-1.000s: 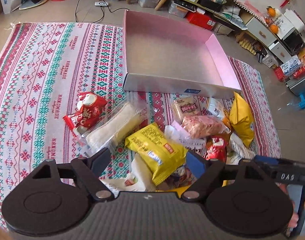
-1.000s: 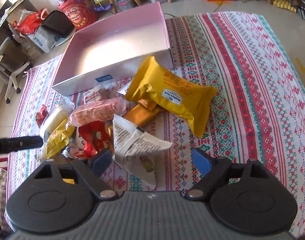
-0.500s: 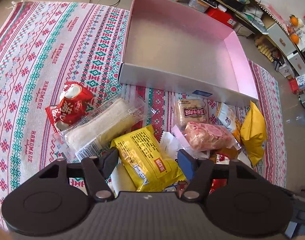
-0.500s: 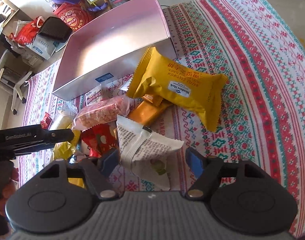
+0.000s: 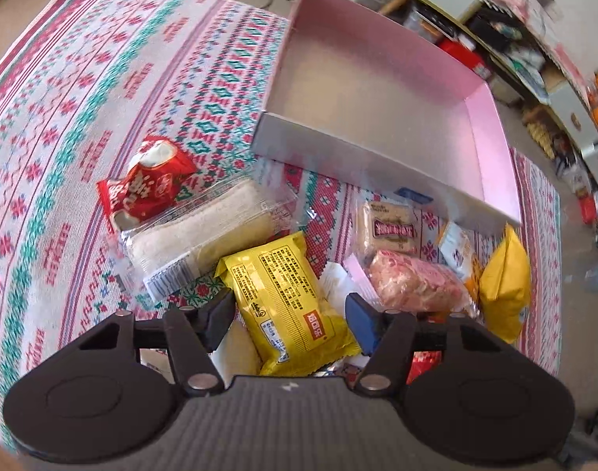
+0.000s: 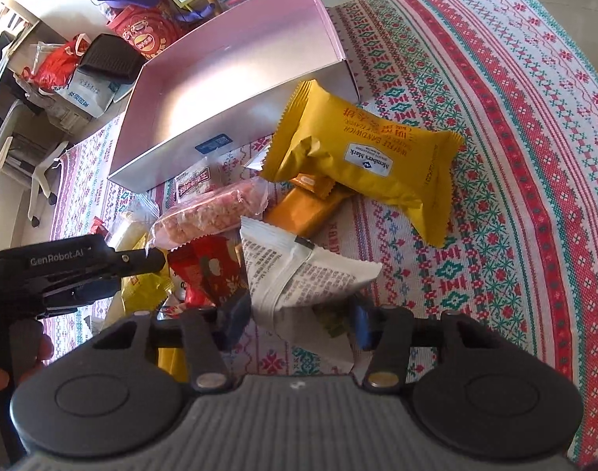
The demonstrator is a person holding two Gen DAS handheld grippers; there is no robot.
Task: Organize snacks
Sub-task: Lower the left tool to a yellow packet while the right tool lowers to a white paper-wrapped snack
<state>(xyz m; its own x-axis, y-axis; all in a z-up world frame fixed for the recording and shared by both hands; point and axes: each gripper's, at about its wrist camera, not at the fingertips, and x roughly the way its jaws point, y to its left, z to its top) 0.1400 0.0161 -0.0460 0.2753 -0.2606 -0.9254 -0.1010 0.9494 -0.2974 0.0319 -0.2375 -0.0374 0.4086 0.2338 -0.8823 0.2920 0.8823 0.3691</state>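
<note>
Yellow and puffy with tiny black writing, the snack bag [image 5: 287,298] lies in the pile on the woven rug [image 5: 83,125] between the spread left gripper [image 5: 291,318], while the right gripper [image 6: 299,320] is spread around a white bag [image 6: 299,274].
</note>
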